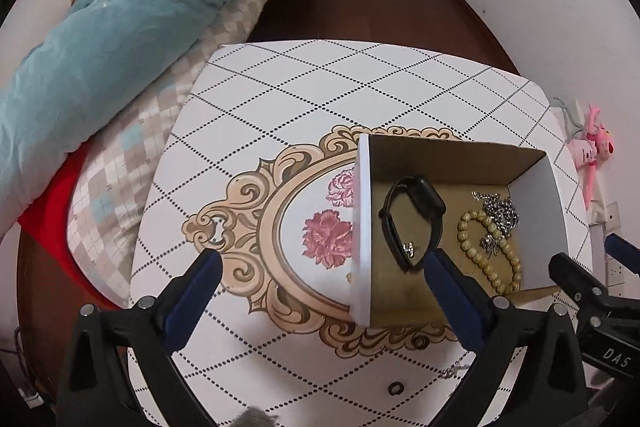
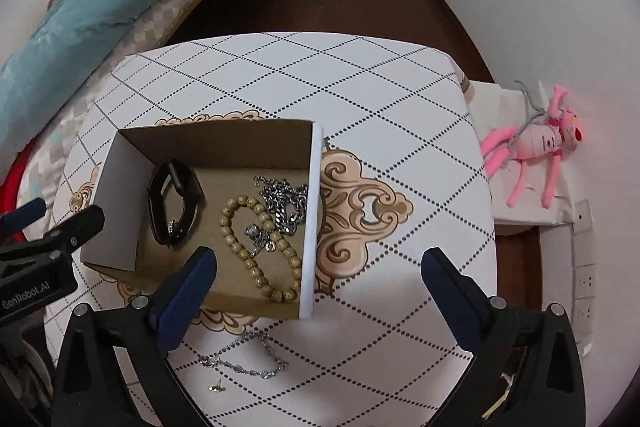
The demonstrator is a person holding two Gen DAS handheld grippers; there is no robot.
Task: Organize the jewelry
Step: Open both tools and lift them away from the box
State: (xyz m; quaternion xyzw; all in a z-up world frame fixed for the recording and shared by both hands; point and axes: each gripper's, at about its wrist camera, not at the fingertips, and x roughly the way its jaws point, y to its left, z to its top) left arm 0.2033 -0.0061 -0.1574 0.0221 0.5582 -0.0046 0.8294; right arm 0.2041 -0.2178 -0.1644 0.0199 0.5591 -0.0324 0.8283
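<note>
Open cardboard box with white outer walls [image 2: 312, 211] on the diamond-patterned table [image 2: 360, 87]; both grippers hover with jaws apart, holding nothing.

In the right wrist view, the box at centre left contains a black smartwatch [image 2: 176, 203], a tan beaded bracelet [image 2: 260, 251] and a silver link chain [image 2: 288, 203]. A thin silver chain [image 2: 244, 359] and a small gold stud [image 2: 216, 387] lie on the table at lower centre, outside the box. The right gripper [image 2: 320, 275] fills the bottom; the left gripper [image 1: 320, 275] sits low in its own view, its right finger over the box.
</note>
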